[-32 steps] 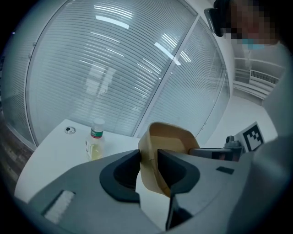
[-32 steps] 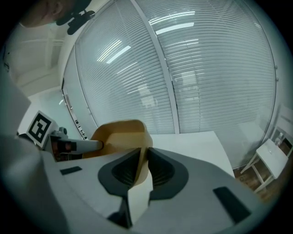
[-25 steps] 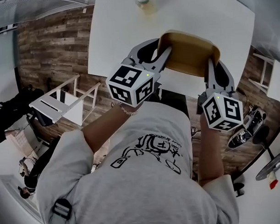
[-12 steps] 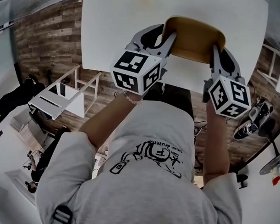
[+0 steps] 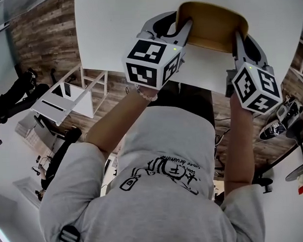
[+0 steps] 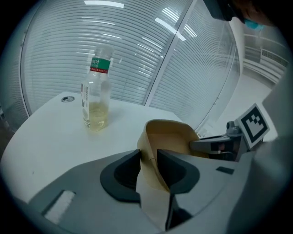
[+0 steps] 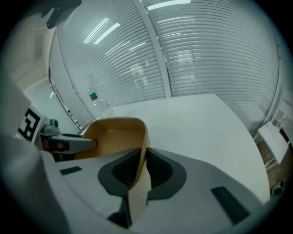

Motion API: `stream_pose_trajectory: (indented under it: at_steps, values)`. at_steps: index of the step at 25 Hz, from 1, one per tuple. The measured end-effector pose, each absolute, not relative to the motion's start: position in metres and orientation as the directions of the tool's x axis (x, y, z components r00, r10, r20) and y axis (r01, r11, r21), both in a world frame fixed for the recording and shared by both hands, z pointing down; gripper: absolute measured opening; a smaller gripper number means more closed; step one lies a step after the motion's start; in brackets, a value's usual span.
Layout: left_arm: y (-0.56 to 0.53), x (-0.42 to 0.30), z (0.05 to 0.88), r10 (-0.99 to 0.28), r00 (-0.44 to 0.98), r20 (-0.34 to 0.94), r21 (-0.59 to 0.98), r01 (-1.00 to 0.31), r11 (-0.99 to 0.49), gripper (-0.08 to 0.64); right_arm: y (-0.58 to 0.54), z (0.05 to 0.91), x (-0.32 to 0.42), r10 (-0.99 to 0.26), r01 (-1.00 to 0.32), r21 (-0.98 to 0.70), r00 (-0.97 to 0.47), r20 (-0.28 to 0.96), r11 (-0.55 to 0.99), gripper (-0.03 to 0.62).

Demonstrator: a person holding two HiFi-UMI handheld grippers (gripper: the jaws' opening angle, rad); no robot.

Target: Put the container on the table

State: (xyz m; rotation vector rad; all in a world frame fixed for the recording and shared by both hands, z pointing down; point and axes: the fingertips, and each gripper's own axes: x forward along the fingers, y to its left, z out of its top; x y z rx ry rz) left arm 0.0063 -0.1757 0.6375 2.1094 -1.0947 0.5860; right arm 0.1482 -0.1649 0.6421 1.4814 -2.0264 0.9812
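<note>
The head view cut off the far part of the white table (image 5: 113, 30), and the person's grey-shirted torso filled its lower half. The tan container (image 5: 213, 27) sat low over the table's near edge. Its underside was hidden, so whether it touched the tabletop could not be told. The left gripper (image 6: 149, 162) was clamped on the container's left wall and the right gripper (image 7: 141, 167) on its right wall, each thin wall pinched between dark pads. Bare tabletop lay open to the left of the container and beyond it. There was one container, one table and two grippers. One clear bottle (image 6: 96, 98) with a green label stood upright well beyond the container, holding a little yellowish liquid.
</note>
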Motion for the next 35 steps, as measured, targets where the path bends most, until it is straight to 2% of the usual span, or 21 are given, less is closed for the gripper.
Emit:
stream_pose_trajectory:
  at_steps: [10,22,24,25,35]
  values:
    - [-0.184,0.01,0.676,-0.51,0.499,0.701,0.284,-0.851,-0.442,0.112,-0.167,0.686,0.148,-0.588,-0.941,-0.305,-0.33,0.739,0.144,0.021]
    - [-0.191,0.009,0.688,-0.491,0.492,0.719,0.274,-0.85,-0.45,0.115,-0.18,0.687,0.141,-0.583,-0.937,-0.313,-0.344,0.736,0.158,0.028]
    - [-0.193,0.009,0.686,-0.5,0.498,0.709,0.282,-0.849,-0.447,0.185,-0.179,0.687,0.142,-0.584,-0.939,-0.309,-0.338,0.738,0.152,0.041]
    - [-0.193,0.008,0.683,-0.507,0.498,0.703,0.284,-0.851,-0.442,0.193,-0.18,0.686,0.143,-0.587,-0.94,-0.306,-0.334,0.738,0.151,0.054]
    - [-0.193,-0.02,0.626,-0.57,0.481,0.666,0.279,-0.869,-0.408,0.206,-0.18,0.634,0.144,-0.626,-0.944,-0.243,-0.33,0.707,0.223,0.075]
